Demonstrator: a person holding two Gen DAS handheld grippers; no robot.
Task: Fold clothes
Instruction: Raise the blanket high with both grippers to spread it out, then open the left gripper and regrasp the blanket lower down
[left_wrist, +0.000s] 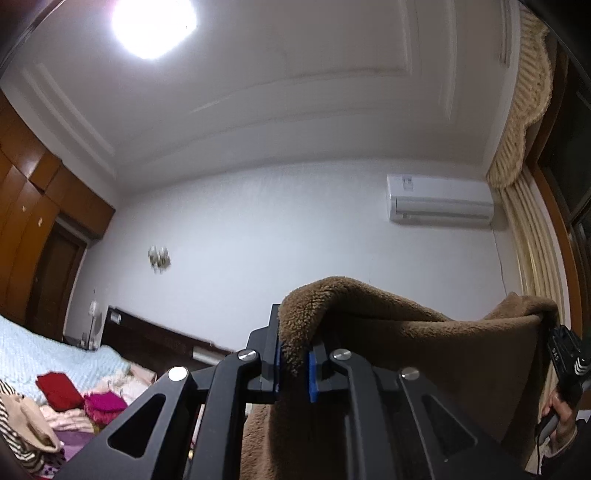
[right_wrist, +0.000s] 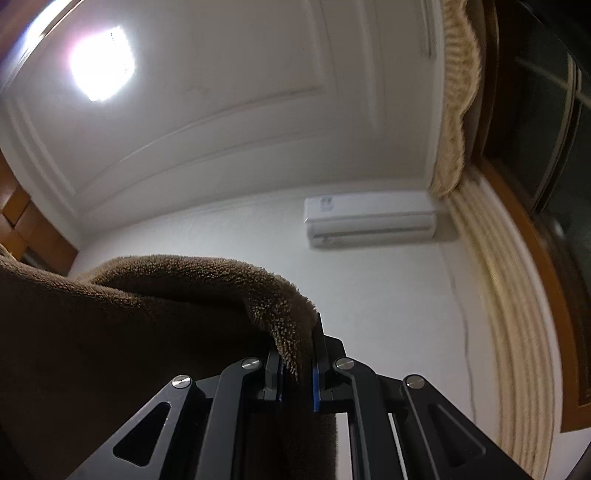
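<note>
While both hand-held grippers, left (left_wrist: 294, 363) and right (right_wrist: 297, 363), clamp the fleece (left_wrist: 424, 354) aloft, spread taut, the next move probably needs matched edges.

The garment (left_wrist: 424, 354) hangs between the left gripper (left_wrist: 294, 363) at its 9 o'clock corner and the right gripper (left_wrist: 567, 356) at 3 o'clock. Behind it, a wall with an air conditioner (left_wrist: 439, 199) at 1 o'clock. A bed (left_wrist: 48, 347) with a clothes pile (left_wrist: 81, 402) lies at 8 o'clock.
</note>
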